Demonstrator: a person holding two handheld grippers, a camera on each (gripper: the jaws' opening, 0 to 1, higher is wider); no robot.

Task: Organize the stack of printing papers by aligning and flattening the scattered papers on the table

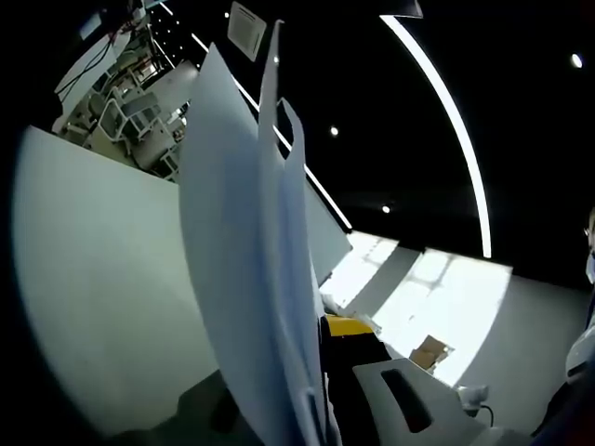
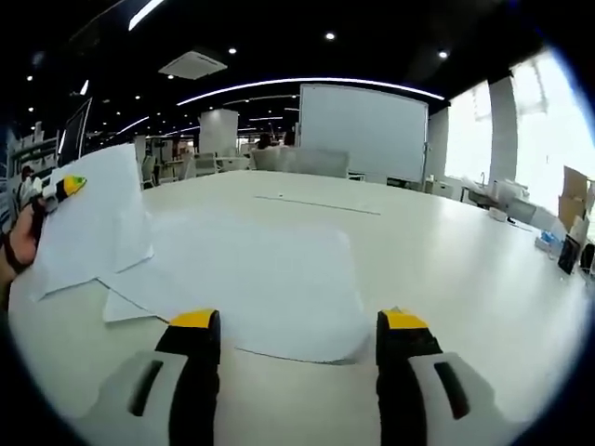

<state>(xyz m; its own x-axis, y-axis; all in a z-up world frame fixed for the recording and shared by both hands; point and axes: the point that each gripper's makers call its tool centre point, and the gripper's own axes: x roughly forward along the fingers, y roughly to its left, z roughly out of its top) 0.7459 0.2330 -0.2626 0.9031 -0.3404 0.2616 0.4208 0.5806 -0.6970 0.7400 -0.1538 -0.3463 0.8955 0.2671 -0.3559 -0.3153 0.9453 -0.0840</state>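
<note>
A few white sheets (image 1: 244,279) stand edge-on in the left gripper view, with my left gripper (image 1: 314,346) shut on them. One yellow-tipped jaw shows to their right; the other is hidden behind them. In the right gripper view that left gripper (image 2: 58,191), held by a hand (image 2: 17,249), lifts the same sheets (image 2: 93,223) above the table's left side. More white papers (image 2: 251,279) lie loosely overlapped and flat on the white table (image 2: 446,251). My right gripper (image 2: 299,325) is open, its jaws hovering over the near edge of these papers with nothing between them.
A large whiteboard (image 2: 363,130) and chairs (image 2: 279,160) stand beyond the table's far edge. Small objects (image 2: 569,243) sit at the table's right edge near bright windows. A cardboard box (image 1: 429,351) shows in the left gripper view.
</note>
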